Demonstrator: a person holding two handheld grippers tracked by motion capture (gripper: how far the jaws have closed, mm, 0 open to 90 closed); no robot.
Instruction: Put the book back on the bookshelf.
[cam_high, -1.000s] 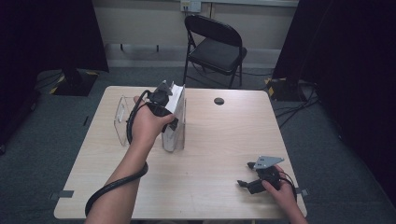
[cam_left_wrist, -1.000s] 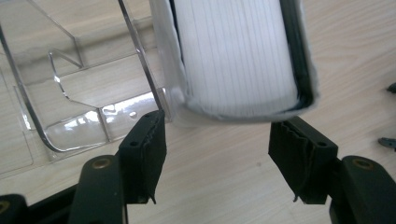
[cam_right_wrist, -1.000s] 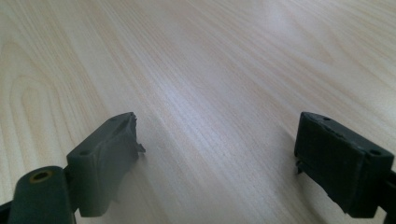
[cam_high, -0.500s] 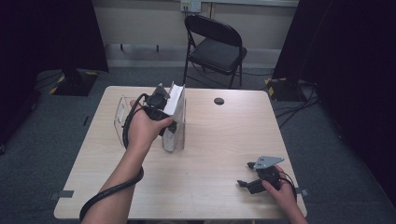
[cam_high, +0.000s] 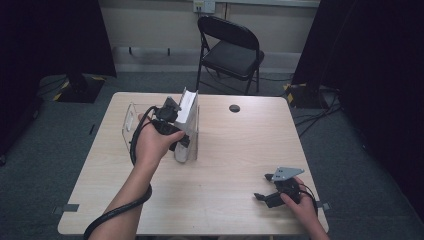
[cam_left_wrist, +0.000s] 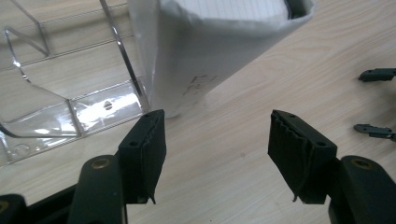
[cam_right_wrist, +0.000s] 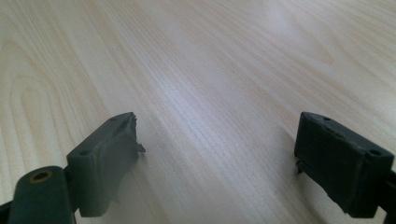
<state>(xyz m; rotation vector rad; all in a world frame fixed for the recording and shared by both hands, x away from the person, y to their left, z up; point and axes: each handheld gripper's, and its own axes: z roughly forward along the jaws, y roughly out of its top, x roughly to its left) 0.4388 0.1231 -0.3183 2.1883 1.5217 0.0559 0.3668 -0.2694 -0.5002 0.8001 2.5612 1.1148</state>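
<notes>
A thick white book stands upright on the wooden table, against a clear acrylic rack. My left gripper sits close beside the book's near end, held in the person's left hand. In the left gripper view the book's spine rises just beyond my left gripper, whose jaws are apart with only bare table between them; the rack lies to the left. My right gripper rests at the table's near right, open. The right gripper view has the right gripper open over bare wood.
A small black round disc lies near the table's far edge. A black folding chair stands behind the table. Cables trail from both grippers. Dark curtains flank the room.
The left hand and its gripper have drawn back slightly toward the near edge, along the book's side. The right gripper has stayed put.
</notes>
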